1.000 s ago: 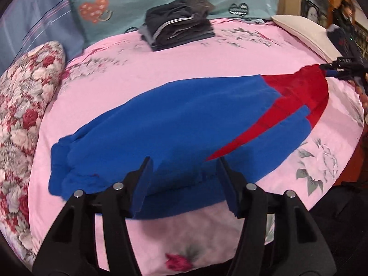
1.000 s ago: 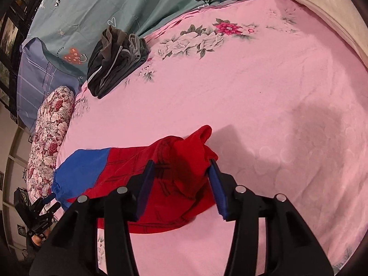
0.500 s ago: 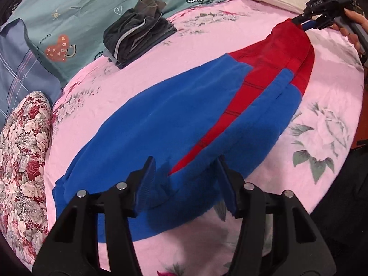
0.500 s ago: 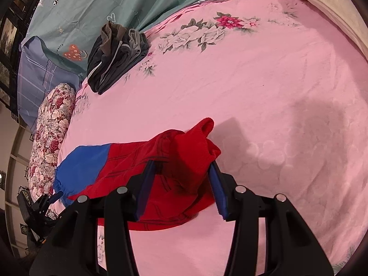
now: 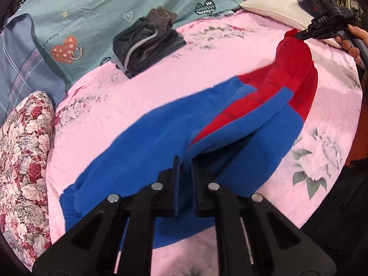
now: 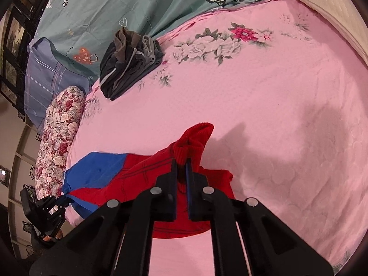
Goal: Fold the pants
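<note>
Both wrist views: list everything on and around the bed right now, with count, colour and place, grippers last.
Pants: one, blue and red, spread across the pink sheet, both ends pinched.
Folded clothes: one stack, dark grey, far side of the bed by the teal cover.
Bed sheet: one, pink with flower prints.
Teal cover: one, heart prints, behind the stack.
Floral pillow: one, red and white, left edge.
Cream pillow: one, far right corner.
Blue-grey pillow: one, striped, far left.
Left gripper: closing on the blue end.
Right gripper: shut on the red cuff.
</note>
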Demonstrator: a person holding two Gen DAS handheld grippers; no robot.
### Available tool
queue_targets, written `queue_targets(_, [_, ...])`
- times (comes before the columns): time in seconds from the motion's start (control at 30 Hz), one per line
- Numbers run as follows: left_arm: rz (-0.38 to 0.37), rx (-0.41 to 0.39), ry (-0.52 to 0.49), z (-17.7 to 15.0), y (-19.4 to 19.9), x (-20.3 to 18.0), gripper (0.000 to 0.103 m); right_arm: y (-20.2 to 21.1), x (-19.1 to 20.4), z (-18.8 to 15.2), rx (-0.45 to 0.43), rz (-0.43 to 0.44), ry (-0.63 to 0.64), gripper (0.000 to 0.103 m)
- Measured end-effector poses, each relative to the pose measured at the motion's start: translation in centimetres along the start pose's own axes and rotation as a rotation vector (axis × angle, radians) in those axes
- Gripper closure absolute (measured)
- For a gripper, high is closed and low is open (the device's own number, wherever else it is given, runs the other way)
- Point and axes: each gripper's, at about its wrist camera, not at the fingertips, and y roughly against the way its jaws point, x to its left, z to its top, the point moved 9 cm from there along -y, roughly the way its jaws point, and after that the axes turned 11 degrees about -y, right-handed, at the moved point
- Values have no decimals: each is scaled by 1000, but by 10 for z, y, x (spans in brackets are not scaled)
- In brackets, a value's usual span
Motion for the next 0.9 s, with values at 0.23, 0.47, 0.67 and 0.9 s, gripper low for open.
queue_targets(0.23, [-77, 41, -31, -24, 10, -16, 93, 19, -5, -20, 19, -30, 7, 98])
queue_targets(0.47, [-128, 70, 4, -32, -14, -42, 54, -10, -54, -30, 34, -138, -32, 98])
queue_targets(0.67, [-102, -36, 82, -15, 23, -11, 34, 2, -59, -29, 25, -128, -54, 94])
queue_targets(0.9, [-124, 65, 88, -29, -19, -10, 36, 4, -62, -46, 50, 1, -207, 42])
